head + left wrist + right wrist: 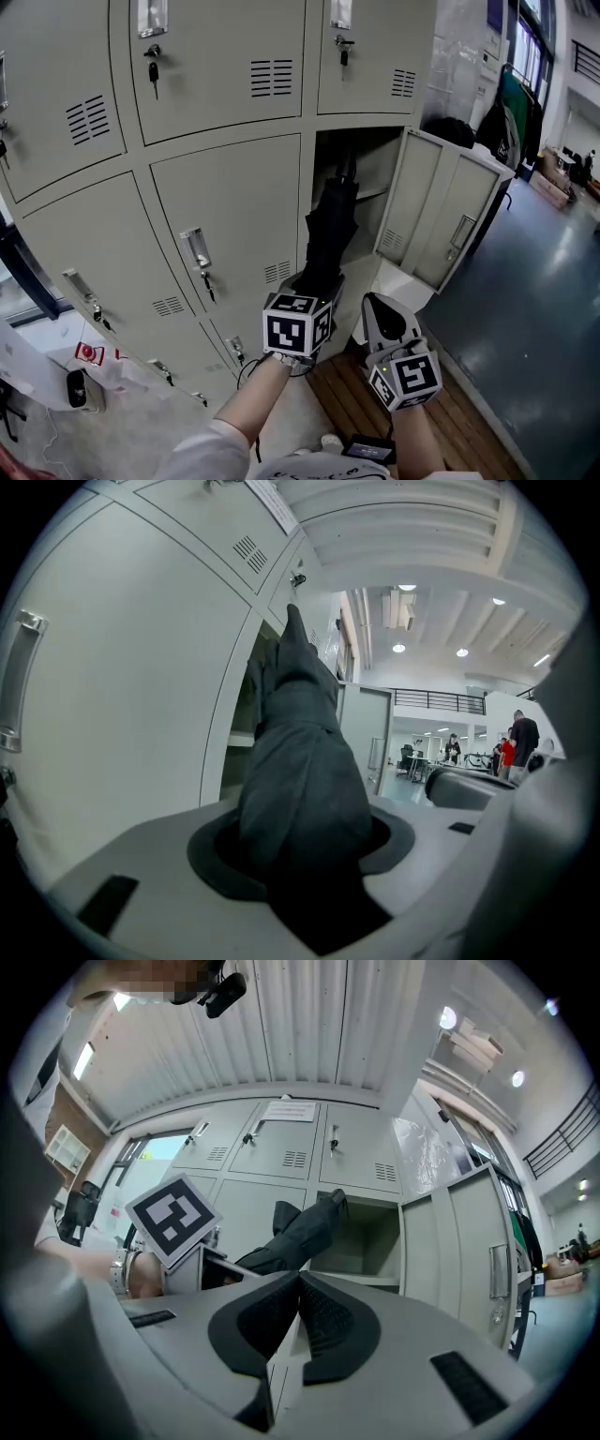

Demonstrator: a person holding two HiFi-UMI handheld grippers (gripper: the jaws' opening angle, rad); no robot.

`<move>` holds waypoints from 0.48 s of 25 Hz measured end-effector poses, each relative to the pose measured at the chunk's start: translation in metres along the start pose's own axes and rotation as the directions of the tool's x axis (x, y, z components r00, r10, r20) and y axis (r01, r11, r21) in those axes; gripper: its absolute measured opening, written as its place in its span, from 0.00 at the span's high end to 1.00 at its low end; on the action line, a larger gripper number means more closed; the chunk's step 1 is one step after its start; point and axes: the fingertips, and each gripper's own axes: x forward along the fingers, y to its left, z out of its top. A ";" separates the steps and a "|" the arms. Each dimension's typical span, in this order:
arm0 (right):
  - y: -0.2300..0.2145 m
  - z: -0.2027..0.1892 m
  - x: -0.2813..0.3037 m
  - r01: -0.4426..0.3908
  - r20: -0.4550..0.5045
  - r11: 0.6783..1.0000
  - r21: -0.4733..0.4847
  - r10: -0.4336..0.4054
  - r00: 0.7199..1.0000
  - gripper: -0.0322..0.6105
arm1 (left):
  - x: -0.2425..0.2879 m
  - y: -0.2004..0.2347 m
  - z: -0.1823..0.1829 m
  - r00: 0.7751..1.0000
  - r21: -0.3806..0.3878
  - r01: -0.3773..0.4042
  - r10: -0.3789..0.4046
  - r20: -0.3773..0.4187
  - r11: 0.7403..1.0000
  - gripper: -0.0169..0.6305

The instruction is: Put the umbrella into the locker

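ok, umbrella (330, 230) poking into the open locker (377, 173)
far end inside, door (441, 216) swung out right, left tongs (317, 281) on its near end

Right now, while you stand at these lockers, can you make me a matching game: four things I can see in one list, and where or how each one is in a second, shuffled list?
Things:
1. umbrella
2. locker door
3. left gripper
4. right gripper

States:
A. jaws together, nothing between them
B. swung open, to the right of the opening
C. black, folded, pointing up into the open locker
D. clamped on the umbrella

Pairs: 1-C, 2-B, 3-D, 4-A
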 end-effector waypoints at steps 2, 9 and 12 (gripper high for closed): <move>-0.004 -0.004 0.003 -0.001 -0.005 1.000 0.004 0.001 1.000 0.91 | 0.007 0.001 0.001 1.000 0.011 -0.006 0.006 -0.005 1.000 0.61; -0.032 -0.009 0.018 -0.018 0.007 1.000 0.021 0.018 1.000 0.91 | 0.043 0.011 0.006 0.995 0.047 -0.070 0.073 -0.070 0.996 0.61; -0.049 -0.003 0.027 -0.029 0.031 0.999 0.022 0.029 0.999 0.91 | 0.063 0.015 0.014 0.989 0.054 -0.108 0.113 -0.095 0.993 0.61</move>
